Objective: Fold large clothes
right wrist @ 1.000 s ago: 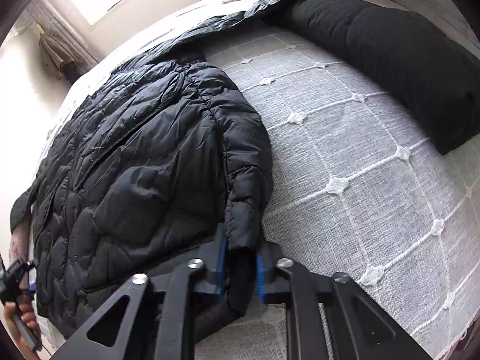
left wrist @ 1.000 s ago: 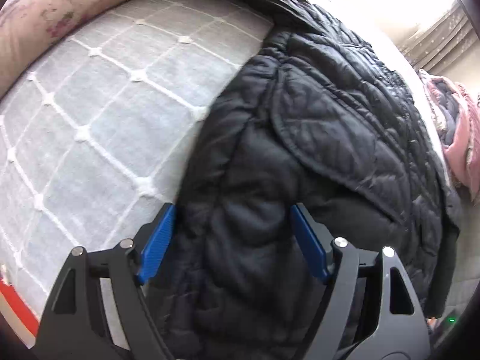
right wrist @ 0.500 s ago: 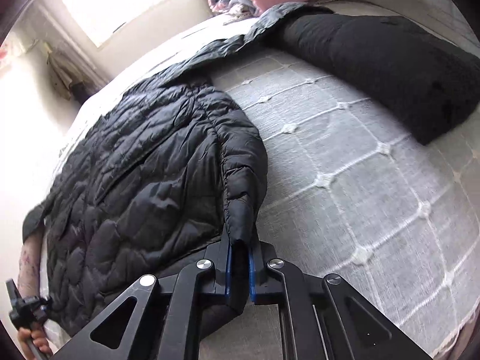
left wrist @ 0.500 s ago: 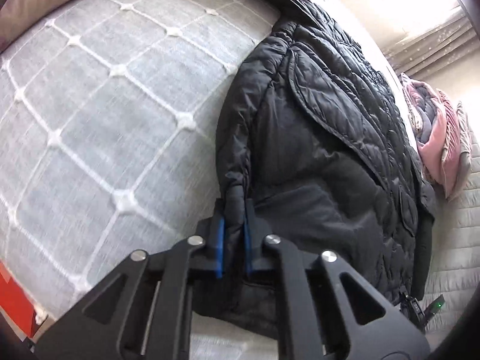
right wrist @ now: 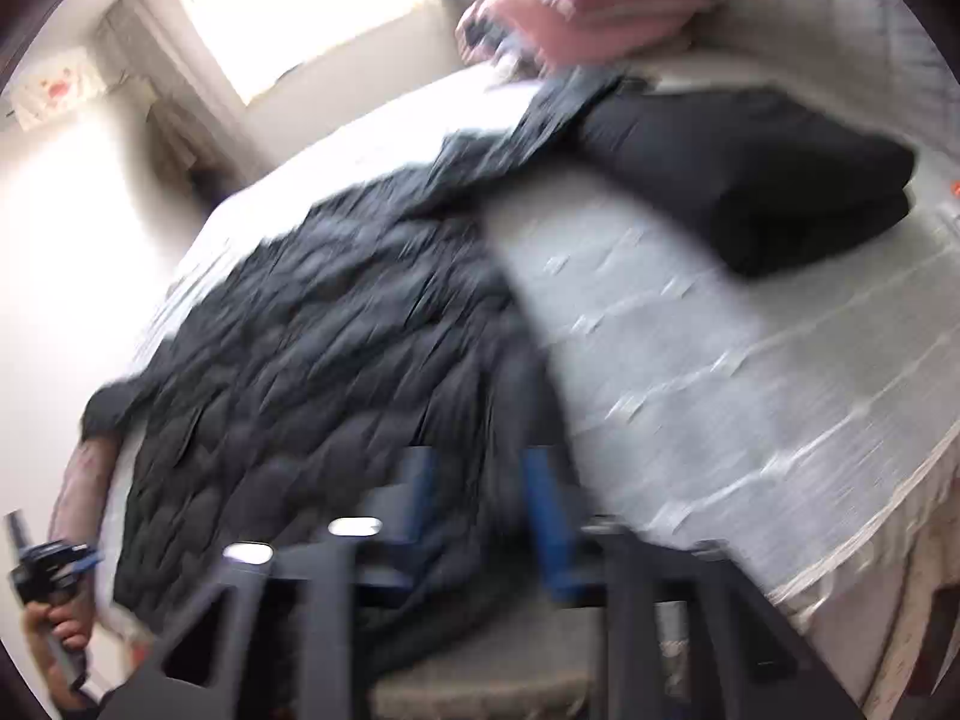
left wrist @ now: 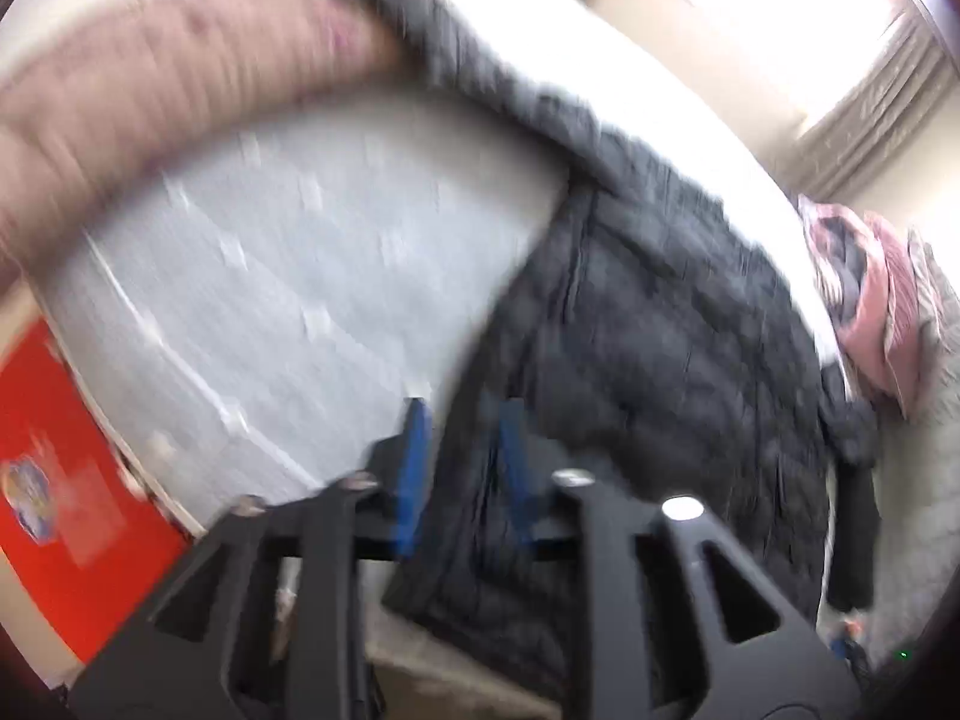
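Observation:
A black quilted puffer jacket [left wrist: 672,324] lies spread on a bed with a grey-white quilted cover [left wrist: 312,276]. It also shows in the right wrist view [right wrist: 324,360]. My left gripper [left wrist: 462,462] holds the jacket's near edge between its blue pads, with jacket fabric filling the gap. My right gripper [right wrist: 486,510] holds the jacket's other near corner the same way, its pads a little apart around thick fabric. Both views are blurred by motion. The left gripper also shows at the right wrist view's lower left [right wrist: 48,570].
A folded black garment [right wrist: 768,174] lies on the bed to the right. A pink pillow and bedding pile [right wrist: 576,6] sits at the head. A pink floral bolster [left wrist: 150,78] lies far left. A red object [left wrist: 66,510] stands beside the bed edge.
Both grippers have lifted and pulled back with the jacket's near edge. The views now look from higher and farther off the bed. The left gripper closed on the hem a second ago.

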A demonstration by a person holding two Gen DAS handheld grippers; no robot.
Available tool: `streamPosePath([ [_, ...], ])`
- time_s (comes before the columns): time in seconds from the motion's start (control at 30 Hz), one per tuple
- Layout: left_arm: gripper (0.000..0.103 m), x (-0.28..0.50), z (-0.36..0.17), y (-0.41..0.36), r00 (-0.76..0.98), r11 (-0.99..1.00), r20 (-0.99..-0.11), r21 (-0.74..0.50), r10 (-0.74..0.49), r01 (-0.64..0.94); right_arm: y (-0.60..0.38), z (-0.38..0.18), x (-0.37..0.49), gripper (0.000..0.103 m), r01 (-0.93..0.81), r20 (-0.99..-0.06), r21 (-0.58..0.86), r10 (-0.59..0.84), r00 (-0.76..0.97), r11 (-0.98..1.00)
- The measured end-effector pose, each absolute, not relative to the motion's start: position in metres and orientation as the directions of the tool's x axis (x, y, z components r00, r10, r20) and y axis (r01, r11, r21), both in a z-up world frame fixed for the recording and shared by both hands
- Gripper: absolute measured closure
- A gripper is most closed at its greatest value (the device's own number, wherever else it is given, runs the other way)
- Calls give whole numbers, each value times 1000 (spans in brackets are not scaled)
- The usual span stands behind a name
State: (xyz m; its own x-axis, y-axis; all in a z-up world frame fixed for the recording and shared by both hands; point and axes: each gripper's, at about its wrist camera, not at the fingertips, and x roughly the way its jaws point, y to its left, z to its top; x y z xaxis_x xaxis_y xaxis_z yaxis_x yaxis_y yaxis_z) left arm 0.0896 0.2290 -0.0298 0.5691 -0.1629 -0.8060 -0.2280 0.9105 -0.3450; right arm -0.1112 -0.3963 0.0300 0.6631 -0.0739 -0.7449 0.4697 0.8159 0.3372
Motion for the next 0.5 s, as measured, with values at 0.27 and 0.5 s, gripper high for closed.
streamPosePath([
  [0.27, 45, 147, -49, 117, 526, 956, -818, -292, -232, -33, -492, 28, -17, 4, 525, -664, 516, -70, 744, 677],
  [0.5, 33, 174, -69, 53, 488, 935, -803, -341, -341, 92, -564, 53, 57, 5, 523, -568, 543, -172, 805, 656],
])
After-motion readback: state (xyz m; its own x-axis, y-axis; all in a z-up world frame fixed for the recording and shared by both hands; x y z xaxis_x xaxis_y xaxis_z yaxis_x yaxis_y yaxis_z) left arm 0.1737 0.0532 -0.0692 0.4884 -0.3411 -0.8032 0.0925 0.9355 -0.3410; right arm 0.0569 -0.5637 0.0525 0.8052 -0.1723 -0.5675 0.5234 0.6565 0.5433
